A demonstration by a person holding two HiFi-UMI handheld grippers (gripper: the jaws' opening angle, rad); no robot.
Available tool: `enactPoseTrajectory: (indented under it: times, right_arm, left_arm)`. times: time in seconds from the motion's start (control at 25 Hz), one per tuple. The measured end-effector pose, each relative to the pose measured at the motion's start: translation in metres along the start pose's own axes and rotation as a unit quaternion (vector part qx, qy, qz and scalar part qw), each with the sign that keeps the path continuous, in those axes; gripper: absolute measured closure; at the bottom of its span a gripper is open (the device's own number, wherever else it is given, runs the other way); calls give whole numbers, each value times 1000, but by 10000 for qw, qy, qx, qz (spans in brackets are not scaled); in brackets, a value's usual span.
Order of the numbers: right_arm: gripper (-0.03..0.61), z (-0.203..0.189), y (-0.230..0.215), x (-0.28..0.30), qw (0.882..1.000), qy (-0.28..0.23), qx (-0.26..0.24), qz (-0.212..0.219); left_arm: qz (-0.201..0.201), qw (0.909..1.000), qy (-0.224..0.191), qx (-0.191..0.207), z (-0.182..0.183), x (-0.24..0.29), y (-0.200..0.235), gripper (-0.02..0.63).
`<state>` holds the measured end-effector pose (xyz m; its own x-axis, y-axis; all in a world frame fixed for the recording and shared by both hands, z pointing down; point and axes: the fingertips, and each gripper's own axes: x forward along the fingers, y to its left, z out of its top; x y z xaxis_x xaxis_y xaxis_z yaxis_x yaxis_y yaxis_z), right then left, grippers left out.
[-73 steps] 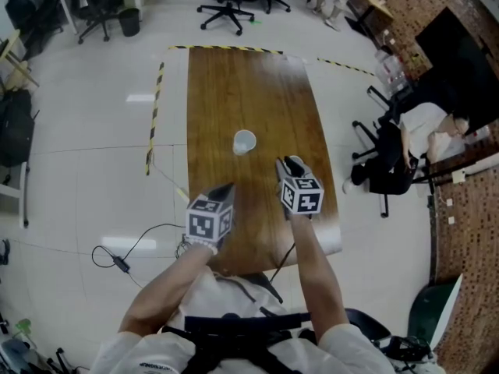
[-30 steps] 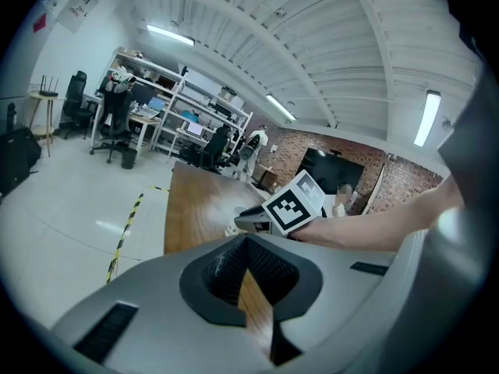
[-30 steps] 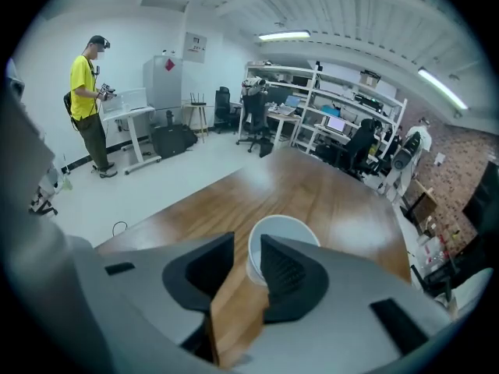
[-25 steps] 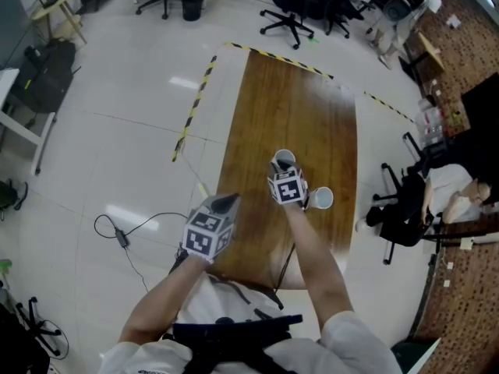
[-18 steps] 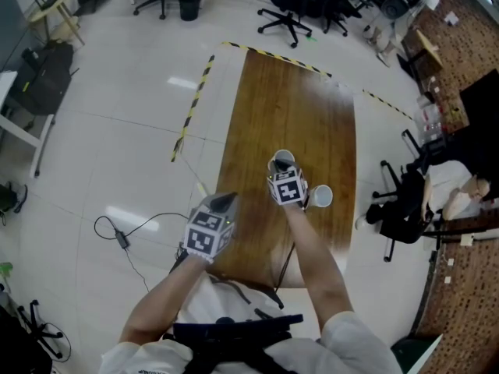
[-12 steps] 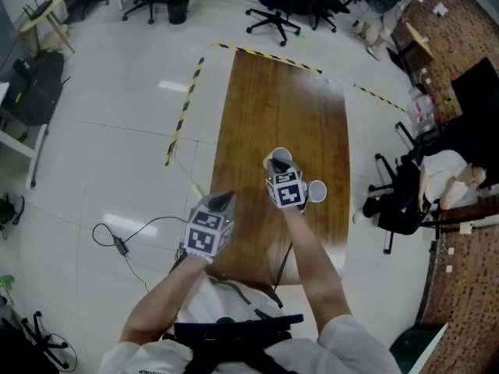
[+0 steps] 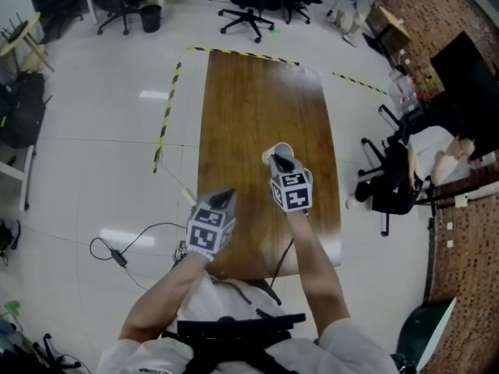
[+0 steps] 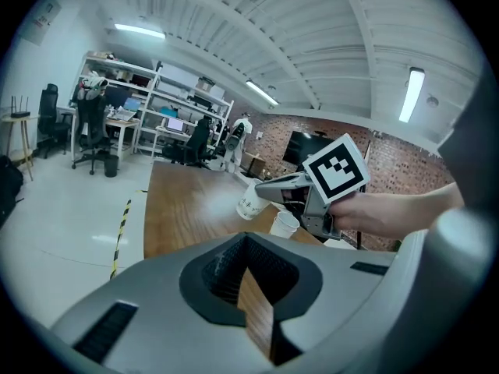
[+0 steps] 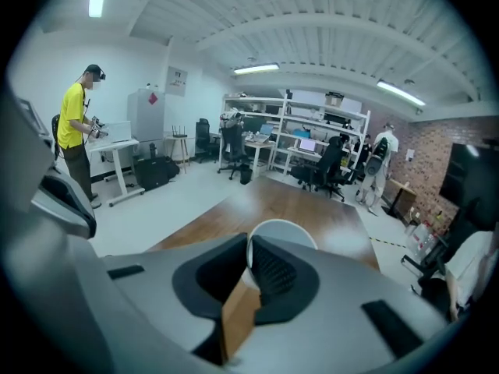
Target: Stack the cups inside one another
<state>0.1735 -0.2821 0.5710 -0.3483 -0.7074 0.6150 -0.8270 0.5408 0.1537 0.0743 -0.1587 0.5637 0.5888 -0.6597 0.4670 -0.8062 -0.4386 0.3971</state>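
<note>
The white paper cup hangs in the air over the middle of the long wooden table, tipped on a slant and pinched by its rim in the right gripper. That gripper's jaws have just closed, and the cup's thin wall sits between them, one jaw inside the mouth and one outside. I'd judge it a feather-light thing, stiff only at the rolled lip and soft below, so a hard squeeze would buckle or crease it. The lip looks like the sensible place to hold it, with just enough pressure to stop it sliding. Its waxy wall could twist in the pads if it catches on the way into the other cup. From the right gripper view its inside looks bare and white, with nothing in it. A second paper cup stands upright on the table just under the right gripper, mouth up and, as far as I can see, empty too. It does not show in the head view. The left gripper hovers near the table's near-left edge, well apart from both cups, jaws pressed together on nothing. Beyond the far end of the table are striped floor tape and some office chairs.
</note>
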Motion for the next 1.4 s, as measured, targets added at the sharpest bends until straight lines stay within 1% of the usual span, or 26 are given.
enactPoseTrajectory:
  times: [0.24, 0.56, 0.8, 0.96, 1.12, 1.4]
  right_arm:
    - [551, -5, -31, -39, 9986, -203, 373, -321]
    - [551, -25, -65, -78, 9952, -216, 585, -761]
    - [551, -41, -83, -96, 9924, -158, 708, -994]
    - [551, -58, -88, -98, 9916, -68, 772, -1036]
    - [551, -71, -89, -91, 9923, 97, 750, -982]
    - [551, -82, -84, -74, 9943, 338, 596, -811]
  left_arm:
    - [-300, 9993, 90, 201, -2, 8, -24, 617]
    - [-688, 9964, 217, 446, -2, 21, -58, 617]
    - [-882, 9940, 297, 580, -4, 27, -75, 617]
    - [-953, 9929, 335, 634, -8, 32, -82, 617]
    - [-985, 9927, 348, 597, -10, 35, -86, 617]
    - [-850, 9944, 366, 515, -5, 36, -79, 617]
